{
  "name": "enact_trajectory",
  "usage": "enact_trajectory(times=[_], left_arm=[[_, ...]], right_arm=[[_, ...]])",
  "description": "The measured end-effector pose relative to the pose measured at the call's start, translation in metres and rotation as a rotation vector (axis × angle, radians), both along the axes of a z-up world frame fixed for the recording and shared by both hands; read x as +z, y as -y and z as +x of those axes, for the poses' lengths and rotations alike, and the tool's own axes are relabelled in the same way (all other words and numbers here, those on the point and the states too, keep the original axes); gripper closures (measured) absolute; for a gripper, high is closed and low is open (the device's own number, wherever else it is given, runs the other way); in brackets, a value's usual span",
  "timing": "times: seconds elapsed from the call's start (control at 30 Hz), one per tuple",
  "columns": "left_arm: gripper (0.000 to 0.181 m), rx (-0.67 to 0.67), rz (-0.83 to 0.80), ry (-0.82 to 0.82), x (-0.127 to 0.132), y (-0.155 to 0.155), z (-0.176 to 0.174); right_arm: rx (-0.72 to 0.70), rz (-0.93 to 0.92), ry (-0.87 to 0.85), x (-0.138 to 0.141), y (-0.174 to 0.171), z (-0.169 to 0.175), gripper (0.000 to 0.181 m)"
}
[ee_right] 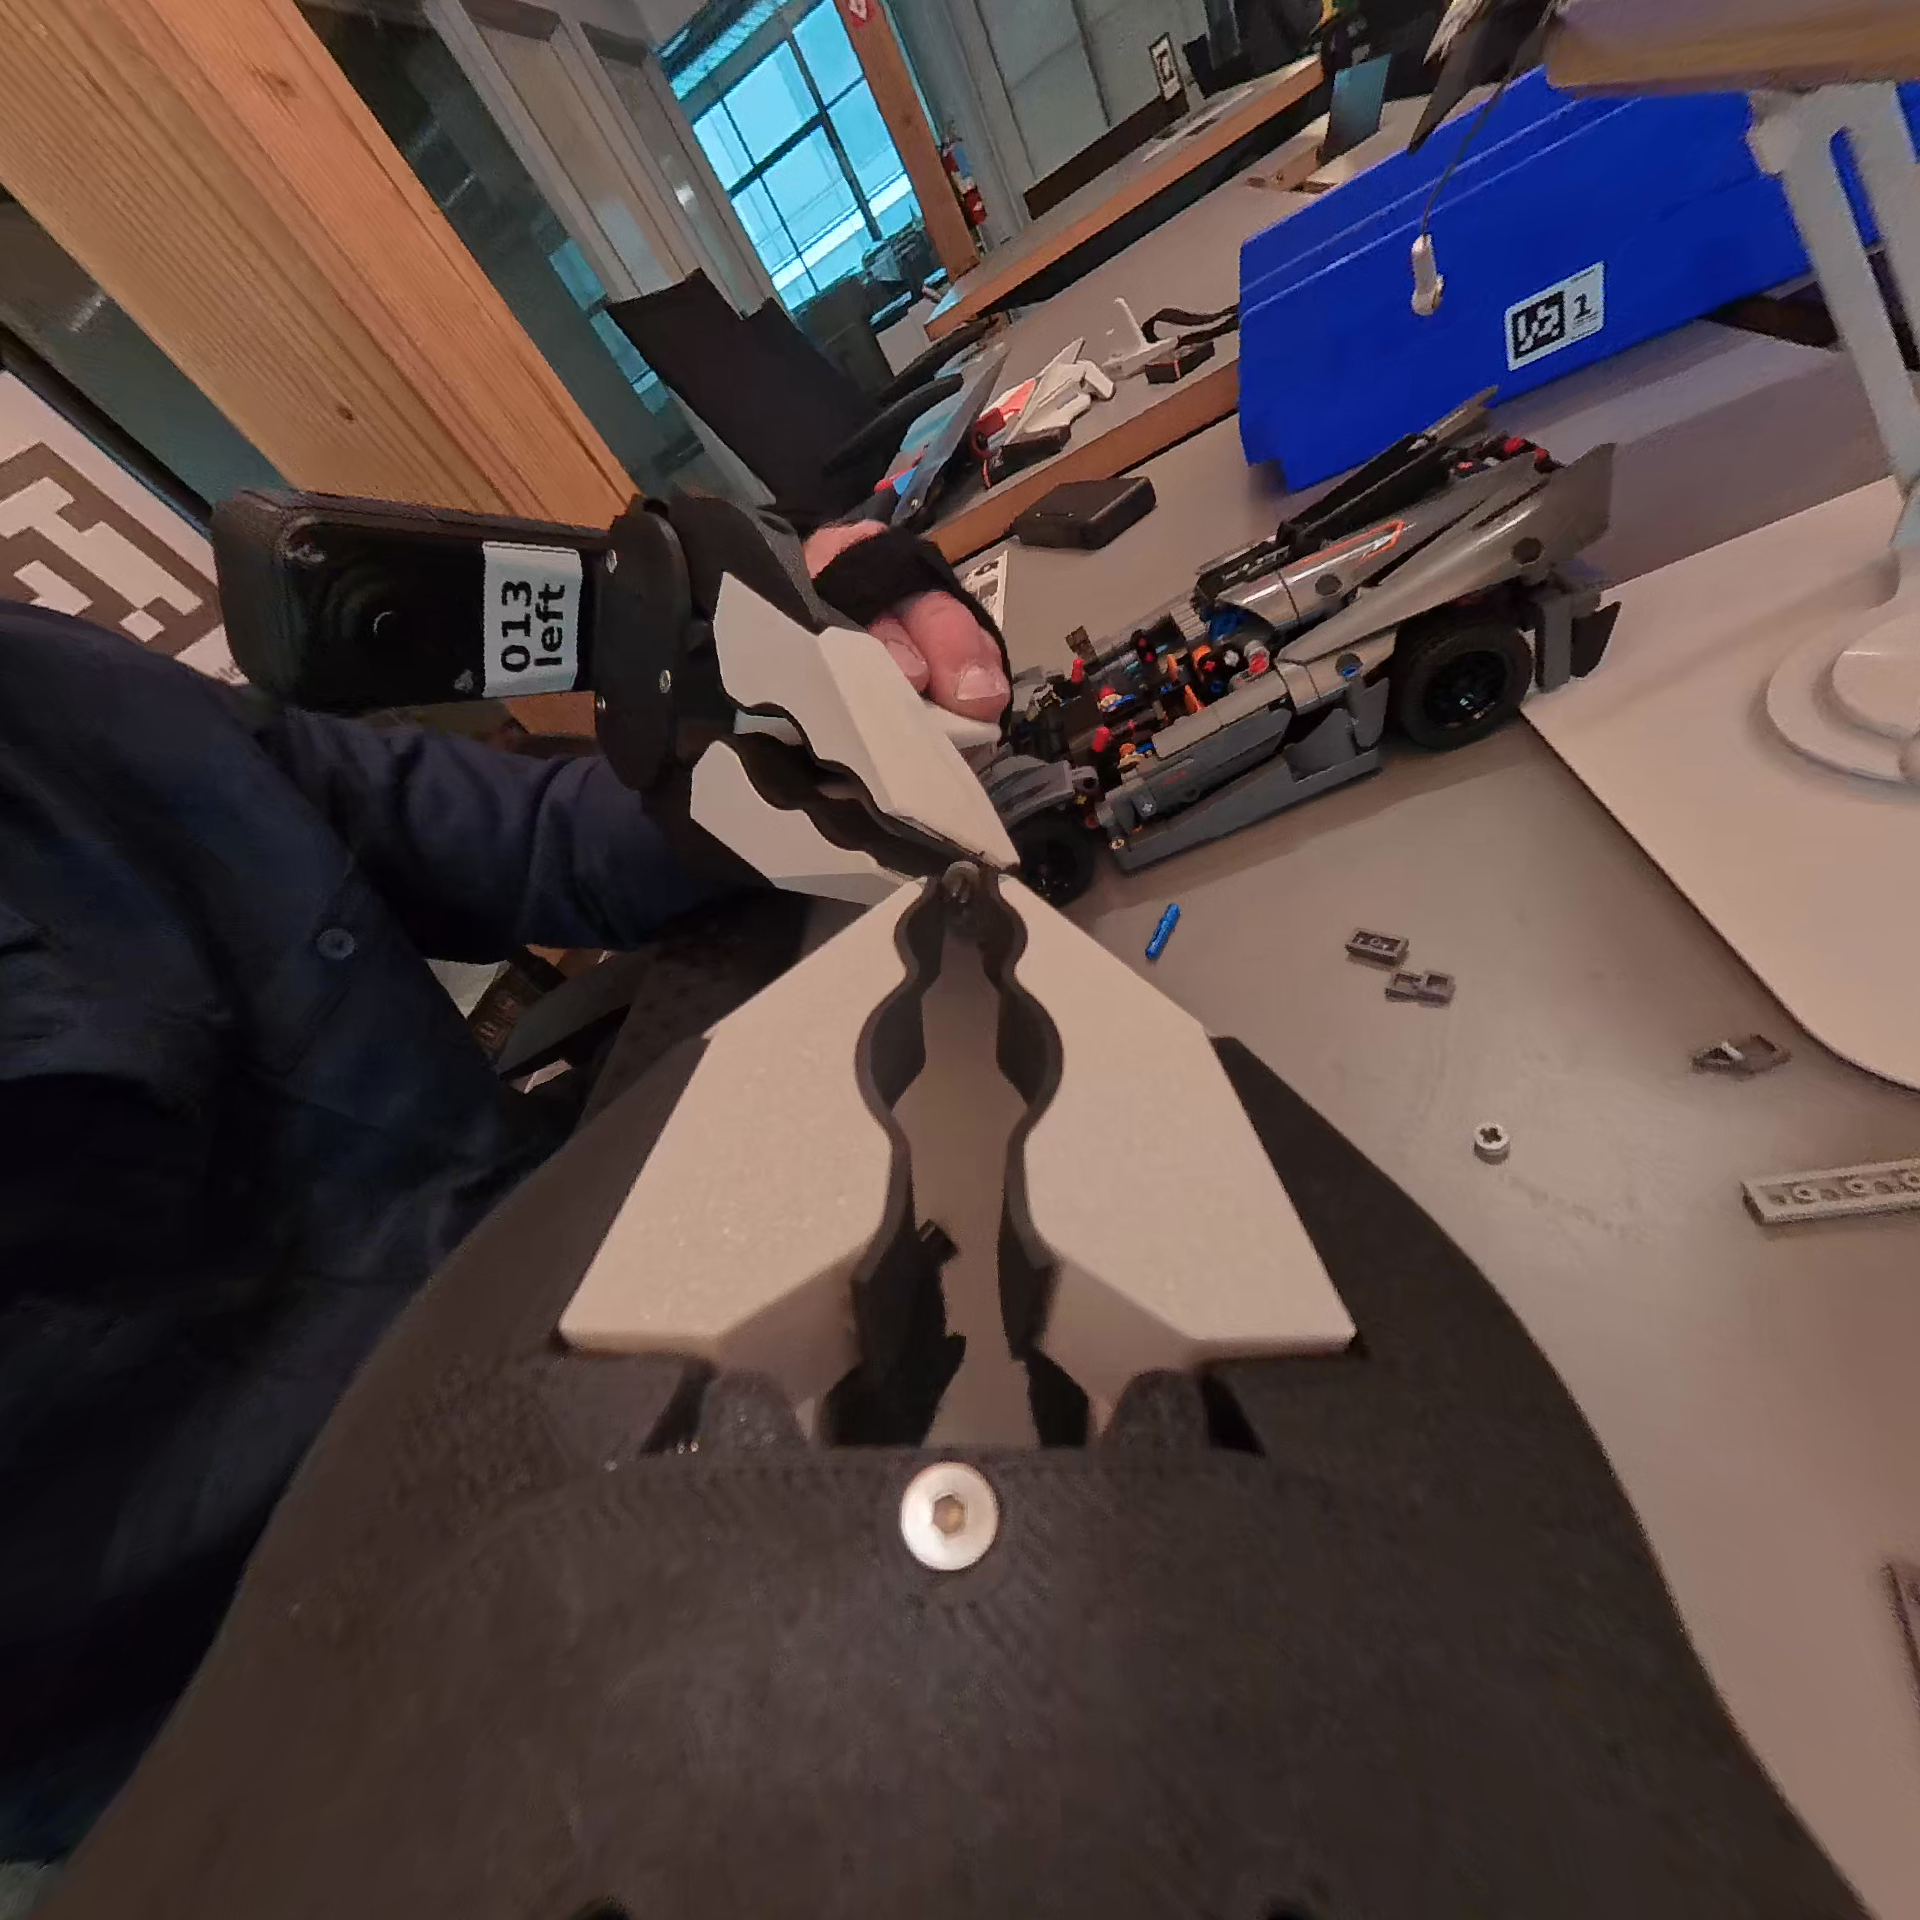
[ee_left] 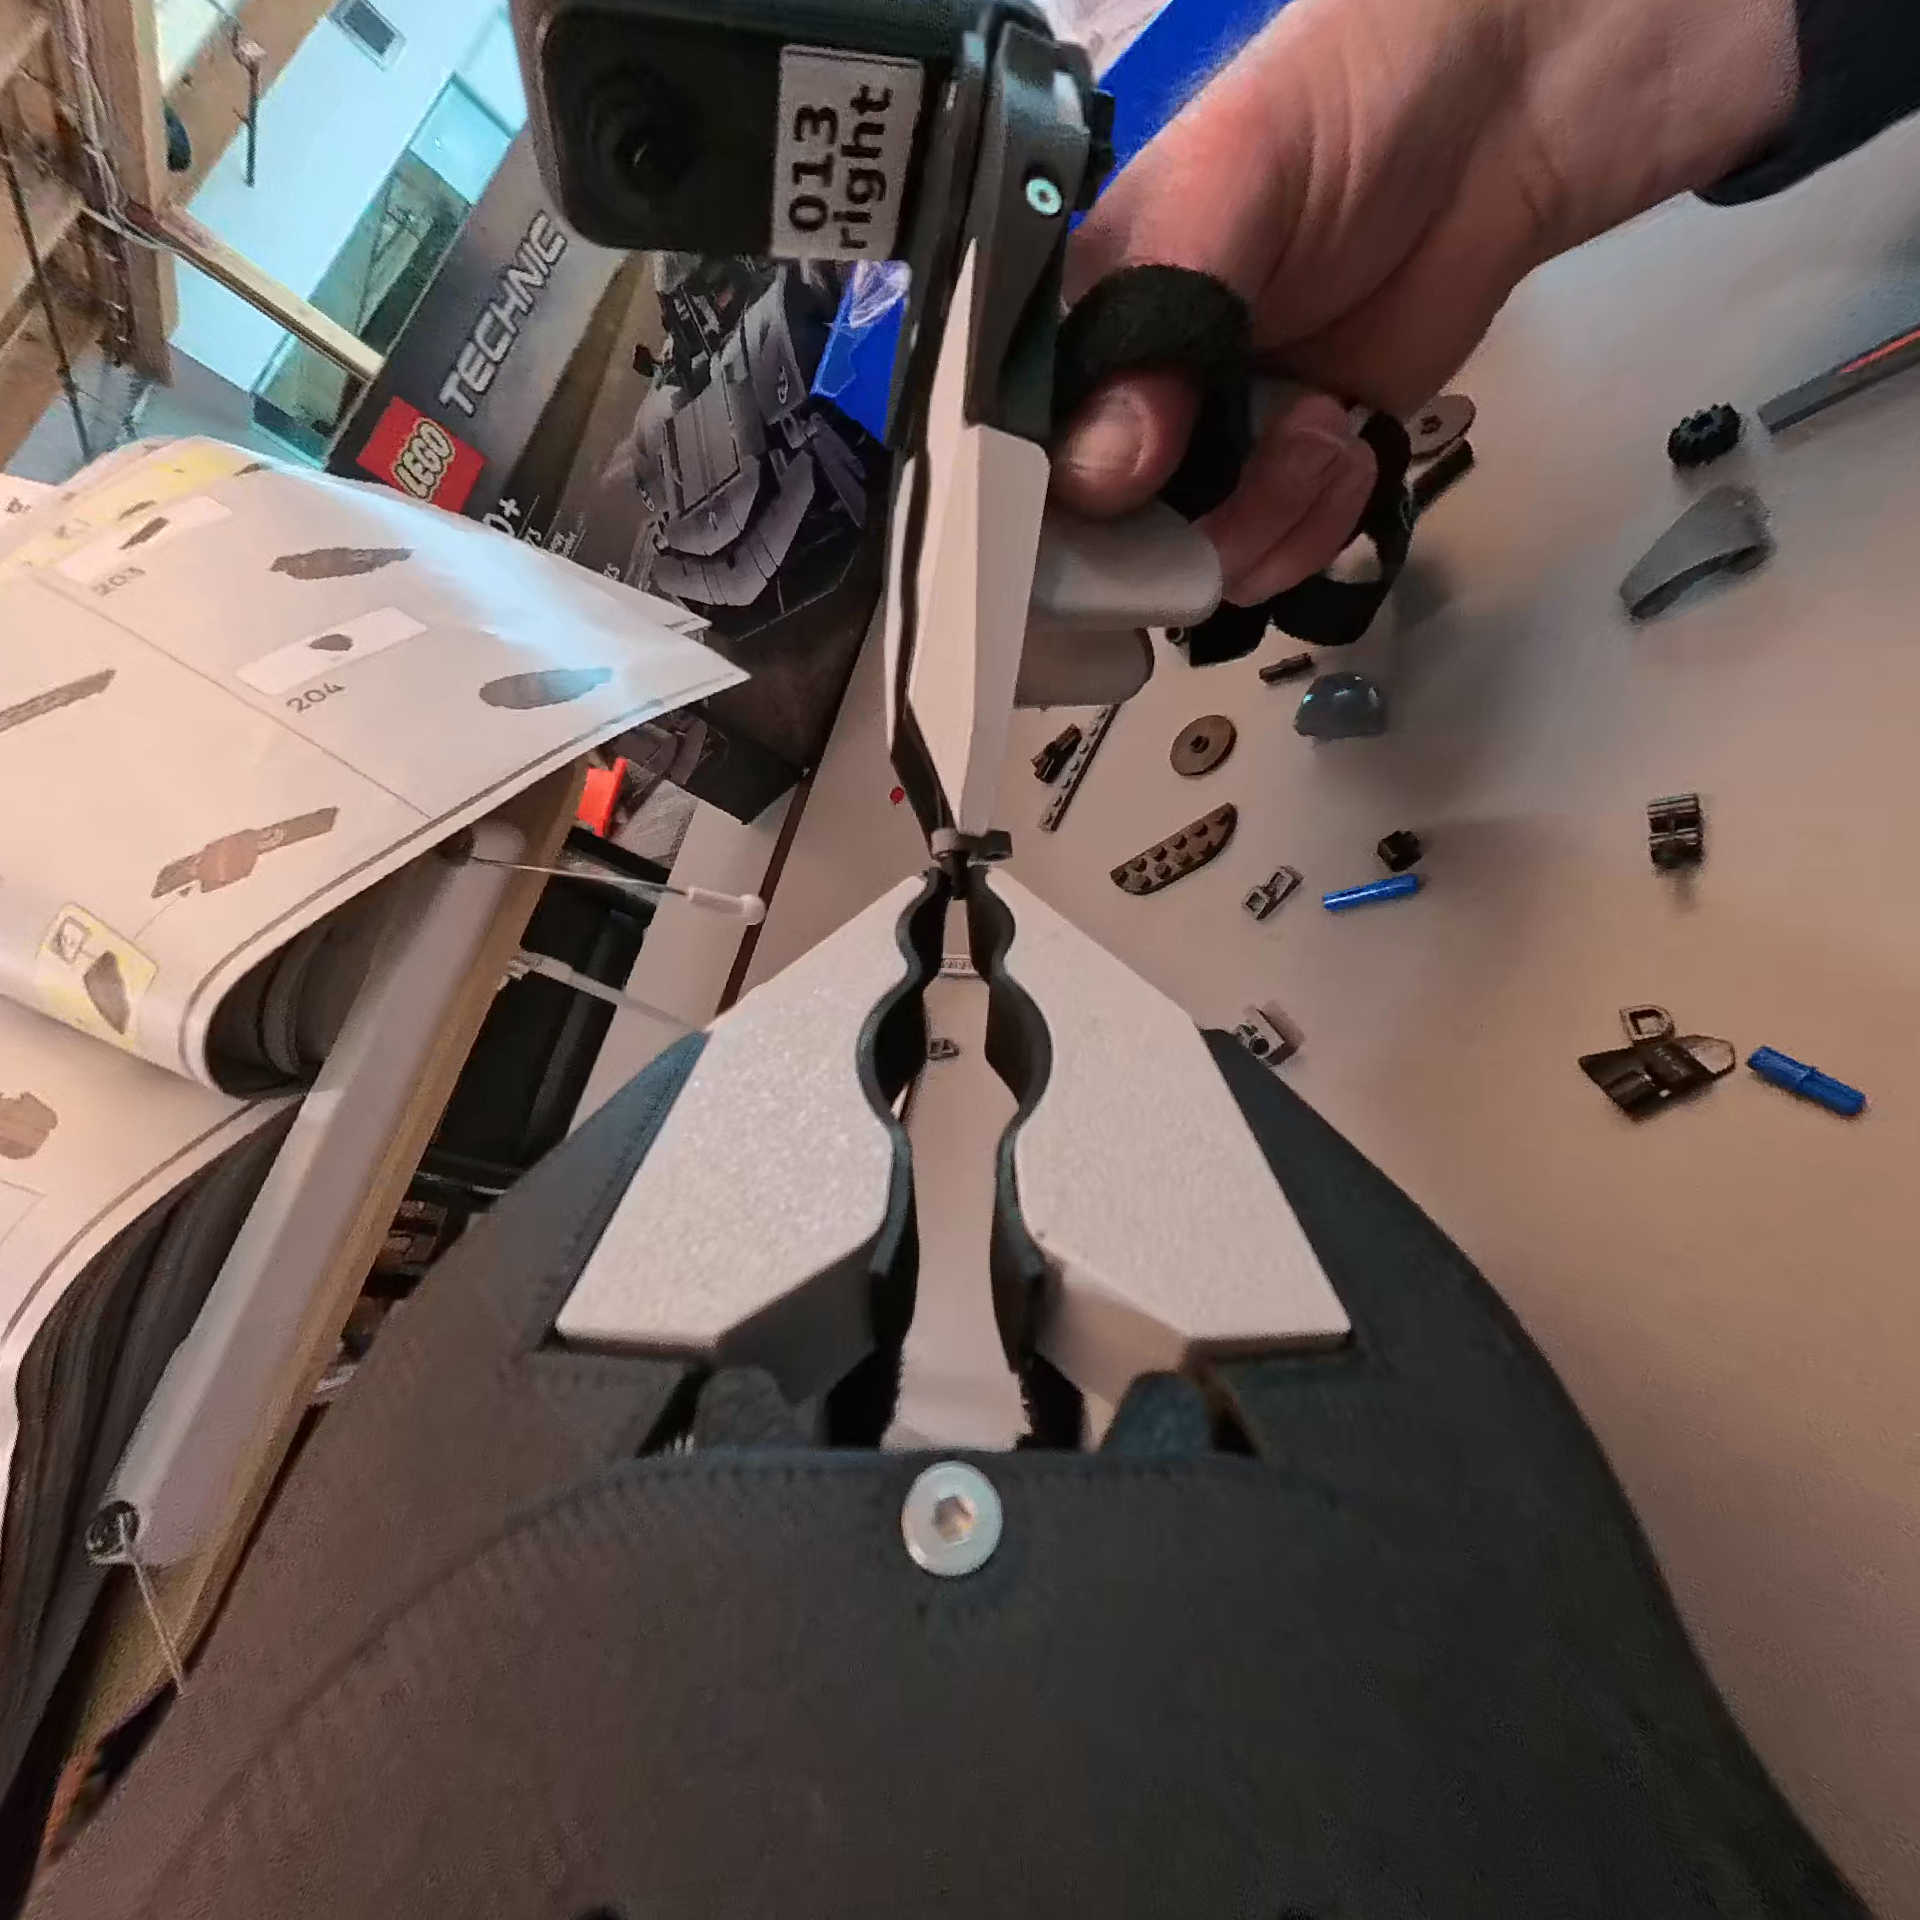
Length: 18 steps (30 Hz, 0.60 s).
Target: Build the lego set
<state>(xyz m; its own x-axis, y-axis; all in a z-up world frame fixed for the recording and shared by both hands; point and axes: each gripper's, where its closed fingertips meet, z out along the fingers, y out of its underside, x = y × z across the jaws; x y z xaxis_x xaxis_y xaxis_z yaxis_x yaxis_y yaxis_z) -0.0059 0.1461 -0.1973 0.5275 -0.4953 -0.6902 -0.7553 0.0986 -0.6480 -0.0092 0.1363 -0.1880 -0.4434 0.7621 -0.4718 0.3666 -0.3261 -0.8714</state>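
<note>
Nearest, at frame centre in both wrist views: white-and-black left gripper point(ee_left: 951, 883) and white-and-black right gripper point(ee_right: 961, 888) meeting tip to tip, each pinched shut on one small grey-and-black lego piece point(ee_left: 971, 844); shape of it mostly hidden between the tips, too small to make out. Beyond, at right of the left wrist view: loose dark and blue lego parts point(ee_left: 1371, 891) scattered over the pale grey table point(ee_left: 1558, 1351). Farther, right of centre in the right wrist view: part-built grey lego race car point(ee_right: 1299, 675), front end cut off behind the left gripper.
</note>
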Motion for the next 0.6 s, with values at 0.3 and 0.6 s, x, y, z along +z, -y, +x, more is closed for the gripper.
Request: enact_trajectory(times=[0.3, 0.6], left_arm=[[0.180, 0.097, 0.004, 0.062, 0.014, -0.007, -0.039], [0.179, 0.316, 0.043, 0.179, 0.030, -0.018, -0.107]], right_arm=[[-0.162, 0.215, 0.071, -0.008, -0.019, -0.005, 0.159], [-0.040, 0.637, 0.356, -0.084, 0.050, -0.055, 0.167]])
